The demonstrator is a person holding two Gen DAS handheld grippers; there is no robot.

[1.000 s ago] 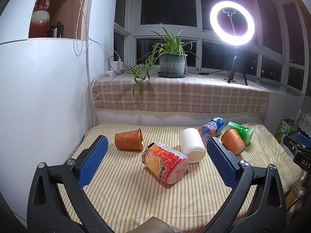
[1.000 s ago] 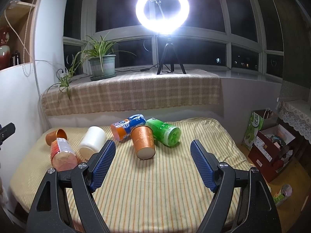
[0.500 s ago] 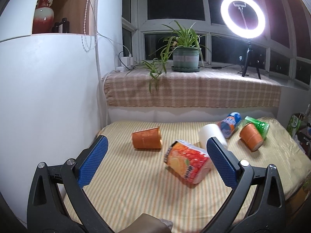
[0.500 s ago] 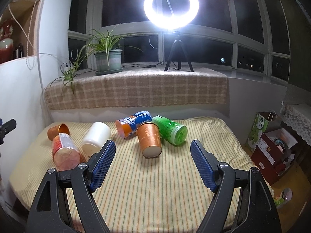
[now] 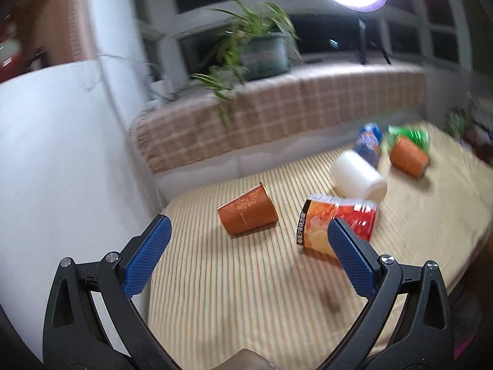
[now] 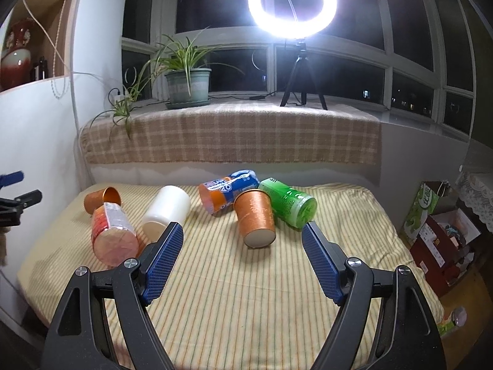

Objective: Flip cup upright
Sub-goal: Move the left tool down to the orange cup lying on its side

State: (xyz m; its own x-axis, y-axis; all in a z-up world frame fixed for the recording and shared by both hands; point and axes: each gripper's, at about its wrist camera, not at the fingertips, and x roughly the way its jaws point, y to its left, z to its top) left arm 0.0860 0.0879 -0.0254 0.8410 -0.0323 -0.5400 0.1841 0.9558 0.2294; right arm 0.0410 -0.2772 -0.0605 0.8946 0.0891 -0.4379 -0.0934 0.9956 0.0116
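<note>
Several cups lie on their sides on a striped cloth. In the left wrist view an orange paper cup [image 5: 246, 209] lies just beyond my open, empty left gripper [image 5: 246, 246], with a red-orange printed cup [image 5: 336, 225] behind the right finger and a white cup [image 5: 357, 175] farther back. In the right wrist view a second orange cup [image 6: 255, 219] lies ahead of my open, empty right gripper [image 6: 243, 246], base toward me. A green cup [image 6: 288, 202] and a blue-orange cup [image 6: 228, 191] lie behind it.
The striped cloth [image 6: 246, 302] covers a low platform, white wall on the left [image 5: 61, 154]. A checked sill [image 6: 231, 135] holds a potted plant [image 6: 188, 83] and ring light [image 6: 291, 0]. Boxes and bags [image 6: 437, 225] stand on the floor at the right.
My left gripper has swung left, tilted and moved closer to the near orange cup; its view is blurred. My right gripper has edged forward toward the second orange cup.
</note>
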